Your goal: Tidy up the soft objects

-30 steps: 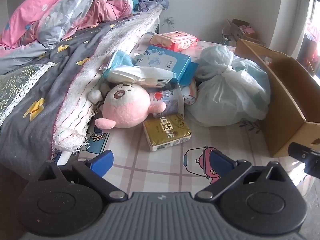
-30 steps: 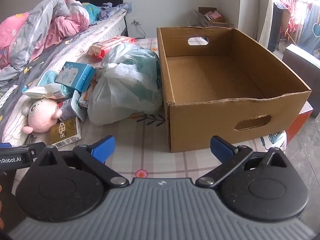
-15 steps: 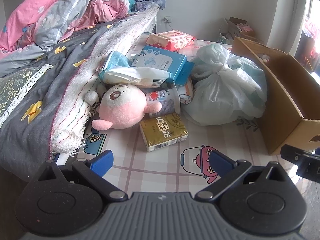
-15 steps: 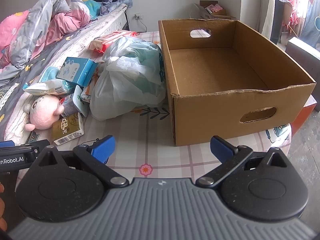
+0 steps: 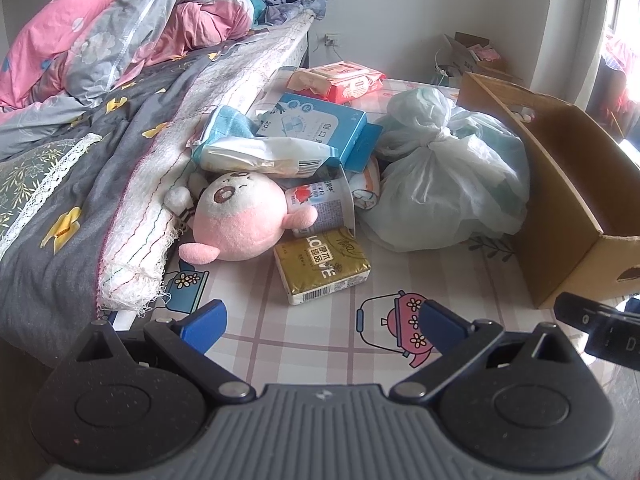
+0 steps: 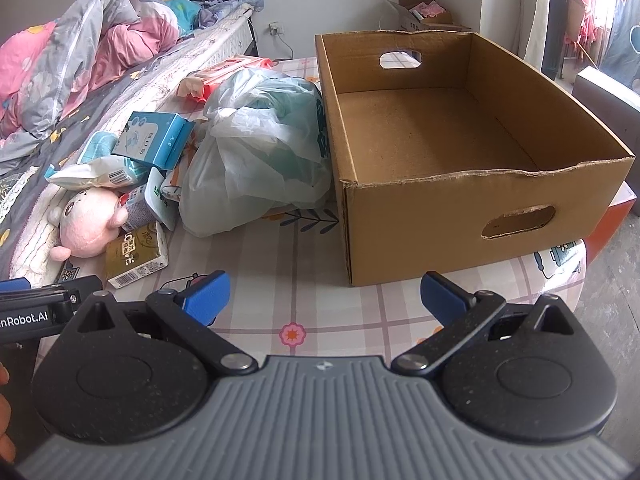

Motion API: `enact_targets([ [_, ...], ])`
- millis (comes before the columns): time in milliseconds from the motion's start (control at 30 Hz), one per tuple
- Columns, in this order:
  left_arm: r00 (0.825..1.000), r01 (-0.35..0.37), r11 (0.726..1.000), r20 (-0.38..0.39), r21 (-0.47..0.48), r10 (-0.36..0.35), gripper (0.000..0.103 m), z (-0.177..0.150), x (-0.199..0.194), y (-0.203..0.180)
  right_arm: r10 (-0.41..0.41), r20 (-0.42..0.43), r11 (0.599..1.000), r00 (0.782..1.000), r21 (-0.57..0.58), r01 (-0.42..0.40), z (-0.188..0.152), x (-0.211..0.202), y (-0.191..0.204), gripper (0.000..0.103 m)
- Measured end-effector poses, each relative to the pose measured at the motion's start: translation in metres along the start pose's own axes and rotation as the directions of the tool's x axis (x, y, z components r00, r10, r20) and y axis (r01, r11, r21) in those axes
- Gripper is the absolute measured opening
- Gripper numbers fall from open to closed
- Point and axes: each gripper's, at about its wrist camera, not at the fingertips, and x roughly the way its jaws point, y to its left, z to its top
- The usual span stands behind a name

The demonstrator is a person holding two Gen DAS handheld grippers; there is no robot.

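A pile of soft things lies on the checked tablecloth beside the bed: a pink plush toy (image 5: pixel 240 220) (image 6: pixel 90 224), a gold tissue pack (image 5: pixel 324 266) (image 6: pixel 136 254), a white wipes pack (image 5: pixel 256 156), a blue box (image 5: pixel 316 128), a red-orange wipes pack (image 5: pixel 340 82) and a tied white plastic bag (image 5: pixel 444 176) (image 6: pixel 256 152). An empty cardboard box (image 6: pixel 452 148) (image 5: pixel 568 184) stands right of the bag. My left gripper (image 5: pixel 320 320) is open and empty, short of the gold pack. My right gripper (image 6: pixel 324 296) is open and empty, before the box's near left corner.
The bed with a grey cover (image 5: pixel 60 184) and pink bedding (image 5: pixel 120 28) runs along the left. A small carton of items (image 6: pixel 424 16) sits on the floor by the far wall. The table's rounded right edge (image 6: pixel 576 264) lies just past the box.
Both grippers have drawn back and risen slightly, so the pile and the box sit a little farther away. Both stay open and empty; nothing on the table has moved.
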Motion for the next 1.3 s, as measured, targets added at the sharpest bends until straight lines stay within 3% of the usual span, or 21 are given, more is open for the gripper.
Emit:
enact_targets([
  [1300, 1.0, 0.007, 1.0, -0.023, -0.002, -0.007, 0.103, 0.0, 0.008, 0.003, 0.01, -0.046, 1.0, 0.999, -0.003, -0.011, 0.002, 0.011, 0.004, 0.102],
])
